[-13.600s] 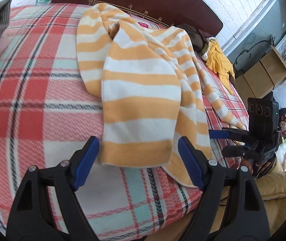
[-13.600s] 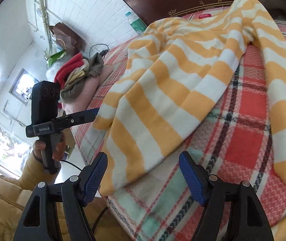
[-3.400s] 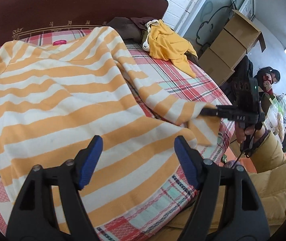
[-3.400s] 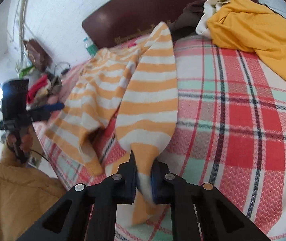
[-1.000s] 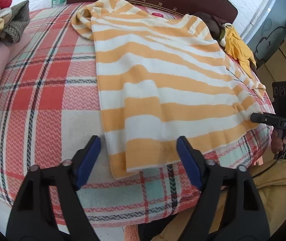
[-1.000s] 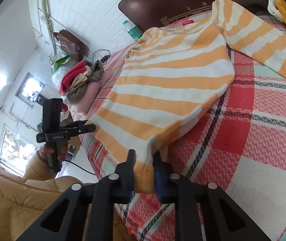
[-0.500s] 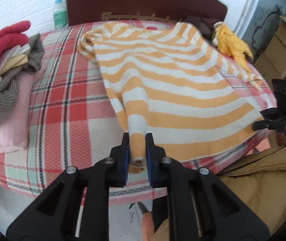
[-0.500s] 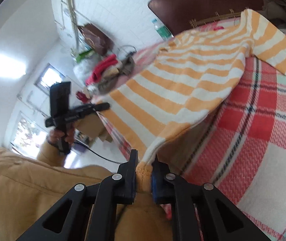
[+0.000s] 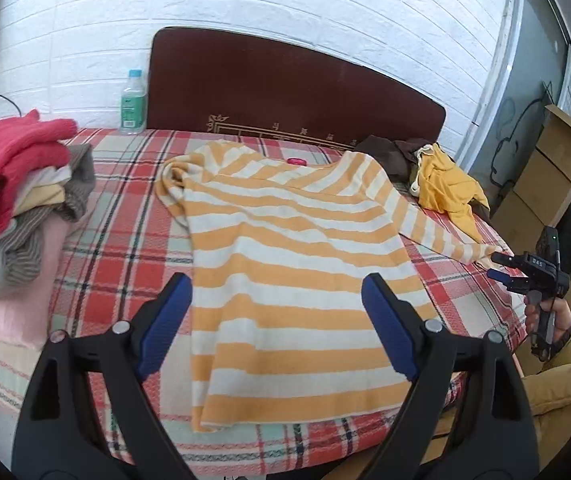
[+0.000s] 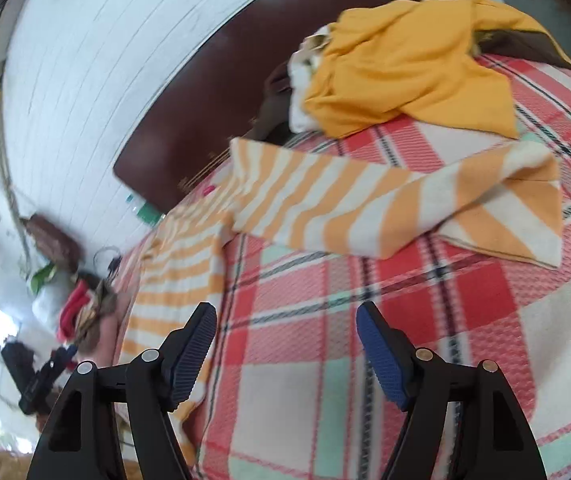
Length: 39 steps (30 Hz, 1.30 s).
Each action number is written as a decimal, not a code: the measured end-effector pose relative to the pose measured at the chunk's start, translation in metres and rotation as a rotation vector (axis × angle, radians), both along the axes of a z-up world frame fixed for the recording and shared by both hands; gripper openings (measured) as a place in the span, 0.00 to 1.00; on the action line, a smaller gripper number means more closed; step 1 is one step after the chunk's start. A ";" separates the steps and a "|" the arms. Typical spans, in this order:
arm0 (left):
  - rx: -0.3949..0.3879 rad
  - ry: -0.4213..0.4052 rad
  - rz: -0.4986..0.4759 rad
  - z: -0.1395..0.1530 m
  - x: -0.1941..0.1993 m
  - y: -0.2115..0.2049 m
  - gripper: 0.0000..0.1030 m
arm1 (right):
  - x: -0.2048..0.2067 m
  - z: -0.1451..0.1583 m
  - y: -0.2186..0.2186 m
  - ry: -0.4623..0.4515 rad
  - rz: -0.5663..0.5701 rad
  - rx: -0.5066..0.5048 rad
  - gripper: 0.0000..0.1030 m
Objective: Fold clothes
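Observation:
An orange-and-white striped sweater lies flat on the plaid bedspread, hem toward me, one sleeve stretched to the right. My left gripper is open and empty above the hem. My right gripper is open and empty over bare plaid, short of the sweater's right sleeve, whose cuff end is folded over. The right gripper also shows in the left wrist view at the bed's right edge near the sleeve cuff.
A stack of folded clothes topped with a red knit sits at the left. A yellow garment and brown clothes lie at the back right. A water bottle stands by the dark headboard. Cardboard boxes stand right of the bed.
Both grippers have let go of the sweater's hem corners and opened. The sweater now lies flat. The left gripper has drawn back; the right has moved toward the right sleeve.

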<state>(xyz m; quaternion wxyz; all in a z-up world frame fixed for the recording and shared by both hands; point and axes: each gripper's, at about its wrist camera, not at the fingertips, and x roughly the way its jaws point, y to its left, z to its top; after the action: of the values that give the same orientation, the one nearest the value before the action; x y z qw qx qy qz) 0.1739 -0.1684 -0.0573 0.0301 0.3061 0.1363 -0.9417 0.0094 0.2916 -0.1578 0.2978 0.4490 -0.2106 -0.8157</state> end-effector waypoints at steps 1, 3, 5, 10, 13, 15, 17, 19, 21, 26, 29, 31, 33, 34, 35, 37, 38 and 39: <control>0.004 -0.003 -0.024 0.000 -0.009 0.006 0.85 | -0.007 -0.003 0.005 -0.009 -0.050 -0.002 0.73; 0.008 -0.010 -0.065 -0.001 -0.025 0.018 0.85 | -0.018 -0.008 0.010 -0.013 -0.096 -0.034 0.73; 0.016 -0.014 -0.108 -0.001 -0.040 0.030 0.85 | -0.029 -0.013 0.011 -0.011 -0.148 -0.054 0.73; 0.025 -0.022 -0.202 -0.002 -0.075 0.055 0.85 | -0.050 -0.026 0.005 -0.006 -0.312 -0.037 0.73; 0.019 -0.037 -0.251 -0.005 -0.096 0.066 0.85 | -0.058 -0.028 0.006 0.006 -0.389 -0.039 0.73; 0.009 -0.051 -0.280 -0.008 -0.110 0.072 0.85 | -0.066 -0.028 0.004 0.014 -0.409 -0.025 0.64; 0.013 -0.071 -0.310 -0.013 -0.125 0.077 0.85 | -0.076 -0.032 0.002 0.004 -0.391 -0.032 0.23; 0.022 -0.094 -0.329 -0.020 -0.140 0.078 0.85 | -0.086 -0.035 0.003 -0.011 -0.368 -0.026 0.07; 0.040 -0.118 -0.344 -0.027 -0.154 0.078 0.85 | -0.089 -0.026 0.003 0.022 -0.359 -0.006 0.07; 0.101 -0.115 -0.363 -0.034 -0.181 0.075 0.85 | -0.088 0.029 -0.027 0.188 -0.239 0.046 0.07; 0.134 -0.085 -0.385 -0.031 -0.192 0.075 0.85 | -0.089 0.069 -0.061 0.310 -0.140 0.091 0.07; 0.144 -0.068 -0.389 -0.029 -0.197 0.074 0.85 | -0.091 0.095 -0.088 0.386 -0.080 0.116 0.06; 0.158 -0.057 -0.371 -0.028 -0.195 0.065 0.85 | -0.095 0.117 -0.120 0.453 -0.016 0.138 0.06; 0.166 -0.053 -0.359 -0.028 -0.194 0.059 0.85 | -0.097 0.127 -0.137 0.483 0.018 0.150 0.06; 0.173 -0.048 -0.347 -0.028 -0.192 0.053 0.85 | -0.098 0.134 -0.155 0.508 0.058 0.158 0.07; 0.188 -0.039 -0.324 -0.028 -0.189 0.042 0.85 | -0.101 0.144 -0.198 0.549 0.151 0.181 0.07; 0.196 -0.034 -0.312 -0.028 -0.187 0.036 0.85 | -0.101 0.147 -0.220 0.565 0.200 0.196 0.07; 0.203 -0.030 -0.300 -0.028 -0.185 0.031 0.85 | -0.103 0.147 -0.245 0.570 0.259 0.214 0.07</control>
<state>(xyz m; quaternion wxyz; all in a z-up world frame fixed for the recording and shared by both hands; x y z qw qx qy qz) -0.0116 -0.1377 -0.0849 -0.1398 0.3384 0.1832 -0.9124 -0.0932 0.0467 -0.0107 0.3972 0.2544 0.0267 -0.8814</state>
